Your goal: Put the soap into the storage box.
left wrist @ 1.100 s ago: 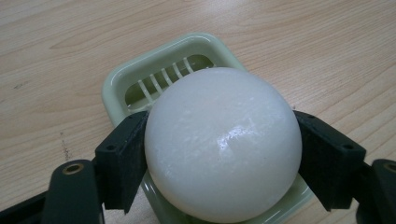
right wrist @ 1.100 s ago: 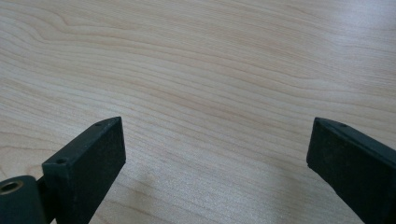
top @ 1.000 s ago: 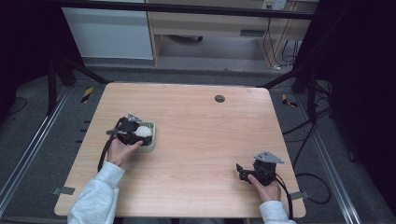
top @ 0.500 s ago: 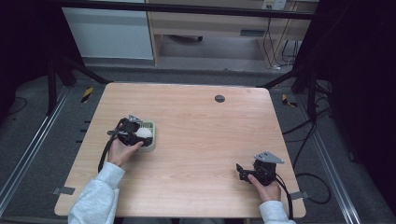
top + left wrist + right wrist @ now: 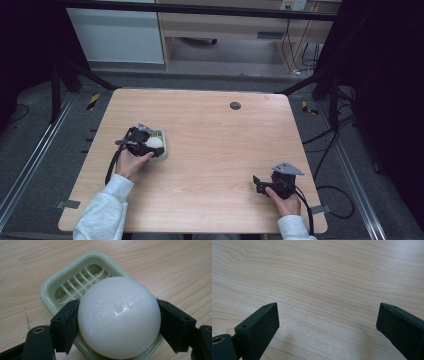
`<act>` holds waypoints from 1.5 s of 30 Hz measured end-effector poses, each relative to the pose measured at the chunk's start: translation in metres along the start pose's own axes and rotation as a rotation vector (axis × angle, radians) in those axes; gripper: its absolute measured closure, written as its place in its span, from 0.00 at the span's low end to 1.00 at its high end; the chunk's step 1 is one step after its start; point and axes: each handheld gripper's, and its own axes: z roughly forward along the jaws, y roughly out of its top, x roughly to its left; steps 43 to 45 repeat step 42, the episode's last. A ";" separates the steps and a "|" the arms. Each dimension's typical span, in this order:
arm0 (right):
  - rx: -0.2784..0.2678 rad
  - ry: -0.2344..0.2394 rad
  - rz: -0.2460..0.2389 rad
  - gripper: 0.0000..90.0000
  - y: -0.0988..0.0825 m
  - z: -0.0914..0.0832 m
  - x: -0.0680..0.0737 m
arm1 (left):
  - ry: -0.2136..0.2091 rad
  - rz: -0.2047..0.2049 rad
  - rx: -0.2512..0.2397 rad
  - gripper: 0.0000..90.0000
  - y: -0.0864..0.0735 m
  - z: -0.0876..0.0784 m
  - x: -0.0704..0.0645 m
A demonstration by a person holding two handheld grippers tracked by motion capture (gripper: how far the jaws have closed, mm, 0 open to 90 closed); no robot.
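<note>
On the left half of the table (image 5: 210, 125), near the person's edge, the left gripper (image 5: 145, 145) has its two black jaws pressed against the sides of a white ball (image 5: 119, 317). Ball smooth, glossy, faintly pitted on top, with small wet-looking highlights; round, wider than the jaw pads are tall. It sits over a pale green dish (image 5: 62, 282), a rounded-corner square of shiny plastic with a raised rim and a slotted grid floor. Cannot tell whether the ball rests on the grid or hangs just above it. Dish lies flat on the wood, its far corner uncovered.

Right gripper (image 5: 267, 184) low at the table's right front corner, held by the person's right hand (image 5: 286, 199), grey three-cornered plate on top. Its jaws stand wide apart with bare wood between them, nothing held. Jaw pads matte black, blocky, with small screw holes.

Table top light wood laminate, fine wavy grain, rounded corners; a small dark round disc (image 5: 235, 105) set near the far edge. Grey floor around, metal rails either side, cables on the right, a wooden desk beyond. Grey sleeves on both forearms.
</note>
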 end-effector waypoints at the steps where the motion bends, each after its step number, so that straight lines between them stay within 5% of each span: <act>1: 0.001 0.001 0.005 0.05 0.000 0.000 0.000 | 0.001 -0.002 -0.011 0.26 0.000 -0.001 0.000; 3: 0.001 0.001 0.005 0.05 0.000 0.000 0.000 | -0.003 -0.002 -0.014 0.26 0.001 -0.003 0.001; 9: 0.001 -0.002 0.003 0.05 0.000 0.000 0.000 | -0.025 -0.038 -0.137 0.27 0.006 -0.024 0.002; 13: -0.001 -0.006 -0.003 0.05 0.000 0.000 -0.001 | -0.035 -0.049 -0.176 0.27 0.005 -0.034 0.002; 22: -0.002 -0.001 0.004 0.06 0.000 -0.001 -0.001 | -0.036 -0.041 -0.201 0.24 -0.004 -0.050 -0.005; 33: -0.010 0.003 0.004 0.06 0.000 -0.002 -0.001 | -0.014 -0.042 -0.274 0.22 -0.041 -0.065 -0.016; 45: -0.012 0.004 0.011 0.05 0.000 -0.004 -0.002 | -0.001 -0.045 -0.253 0.23 -0.064 -0.061 -0.021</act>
